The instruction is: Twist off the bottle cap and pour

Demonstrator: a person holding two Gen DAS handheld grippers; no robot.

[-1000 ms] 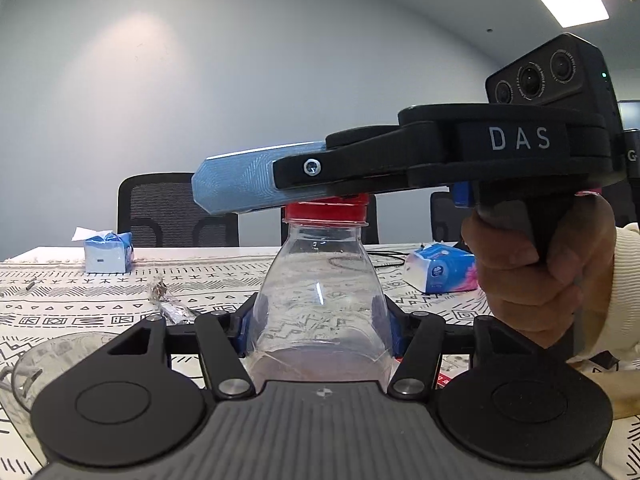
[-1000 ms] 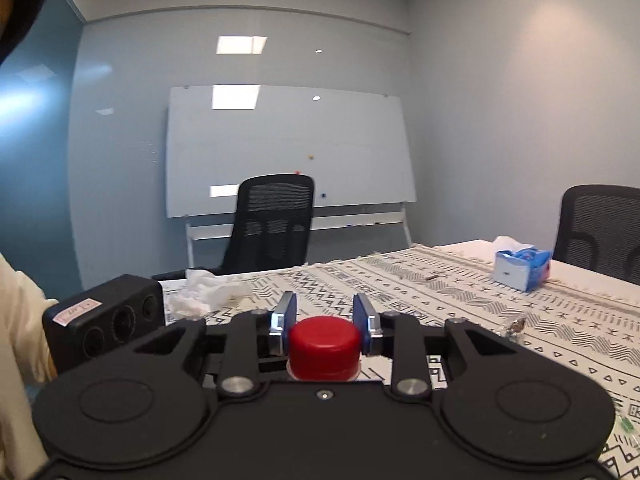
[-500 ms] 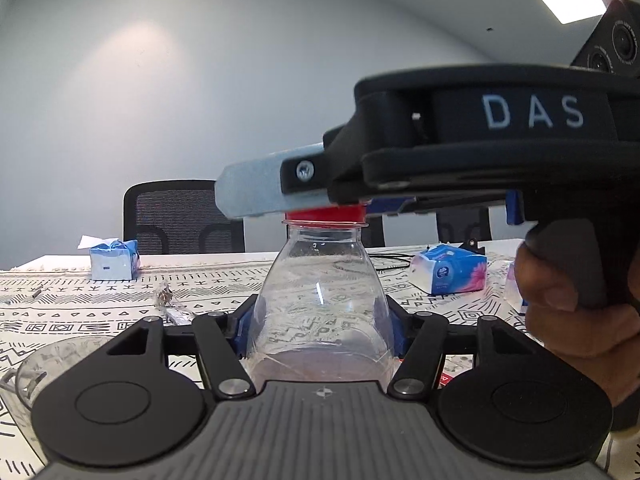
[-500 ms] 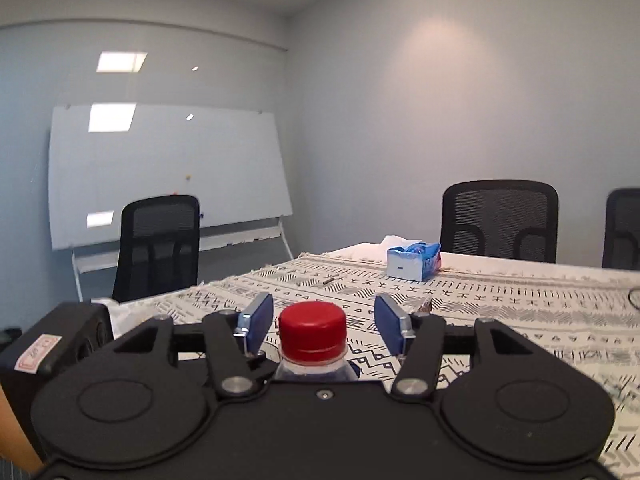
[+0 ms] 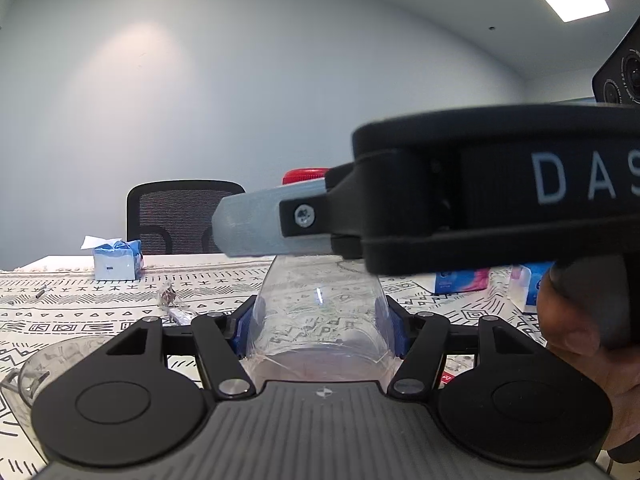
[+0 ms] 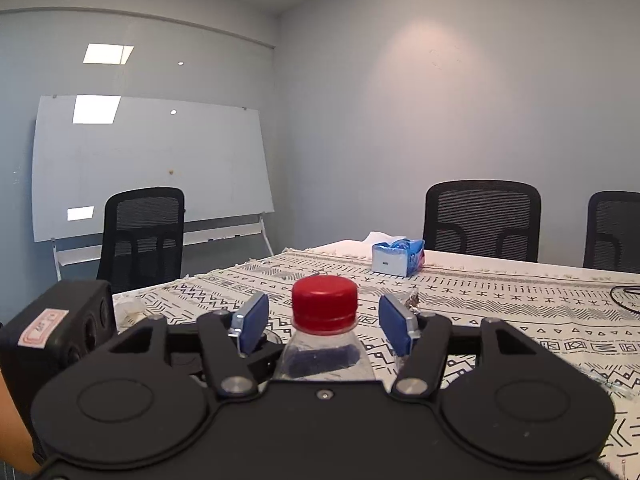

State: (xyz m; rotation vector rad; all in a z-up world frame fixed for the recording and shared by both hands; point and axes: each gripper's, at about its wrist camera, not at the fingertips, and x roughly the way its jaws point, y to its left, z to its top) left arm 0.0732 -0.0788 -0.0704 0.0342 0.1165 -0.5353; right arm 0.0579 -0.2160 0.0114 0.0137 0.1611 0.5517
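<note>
The left gripper point(image 5: 320, 320) is closing on the wide body of a clear plastic bottle point(image 5: 320, 320), with its blue pads point(image 5: 245, 326) pressing on both sides, so the bottle is standing upright over the patterned tablecloth point(image 5: 80, 304). The bottle is transparent, with a rounded shoulder and a narrow neck, and a little pinkish colour is showing low inside it. A red screw cap point(image 6: 324, 302) is sitting on the neck. The right gripper point(image 6: 324, 322) is standing wide open around this cap, its blue pads point(image 6: 252, 322) staying apart from it on both sides, and it is holding nothing. A hand point(image 5: 580, 340) is gripping its handle. A clear measuring cup point(image 5: 36, 368) is standing just left of the bottle, and a blue tissue box point(image 6: 398, 256) is lying further on the table.
</note>
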